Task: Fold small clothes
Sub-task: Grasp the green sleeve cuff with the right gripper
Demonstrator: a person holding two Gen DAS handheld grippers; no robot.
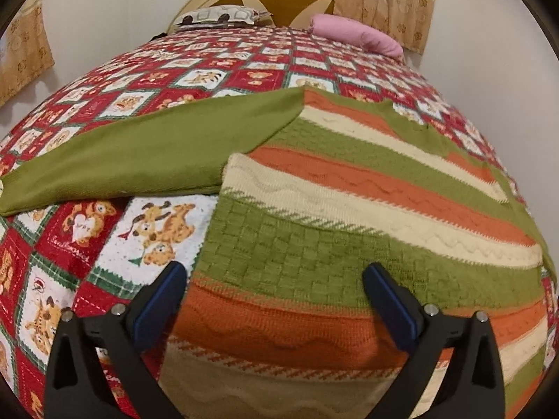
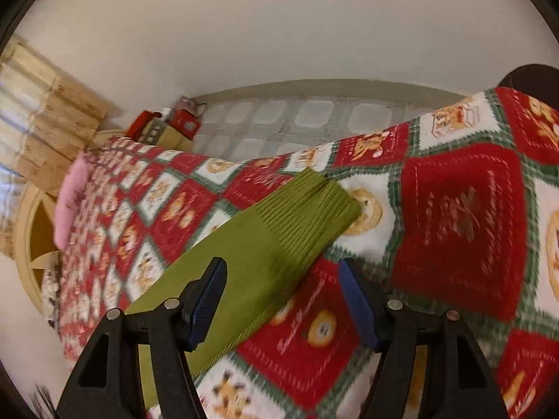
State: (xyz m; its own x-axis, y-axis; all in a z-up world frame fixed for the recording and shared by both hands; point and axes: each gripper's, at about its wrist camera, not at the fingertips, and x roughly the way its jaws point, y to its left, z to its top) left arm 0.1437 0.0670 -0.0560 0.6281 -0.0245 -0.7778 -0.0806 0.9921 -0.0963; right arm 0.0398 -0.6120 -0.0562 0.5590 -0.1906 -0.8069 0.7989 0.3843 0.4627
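A small knit sweater (image 1: 349,209) with green, orange and cream stripes lies flat on the bed. Its plain green left sleeve (image 1: 146,153) stretches out to the left. My left gripper (image 1: 274,286) is open and empty, hovering over the sweater's lower left hem. In the right wrist view the other green sleeve (image 2: 258,255) lies across the bedspread, ending in a ribbed cuff (image 2: 314,209). My right gripper (image 2: 283,286) is open and empty, just above that sleeve near the cuff.
The bed is covered by a red, white and green patchwork bedspread (image 1: 87,230) with bear prints. A pink pillow (image 1: 356,33) and a patterned pillow (image 1: 216,15) lie by the headboard. The bed's edge (image 2: 265,157) drops to a tiled floor (image 2: 297,118) with red boxes (image 2: 181,122).
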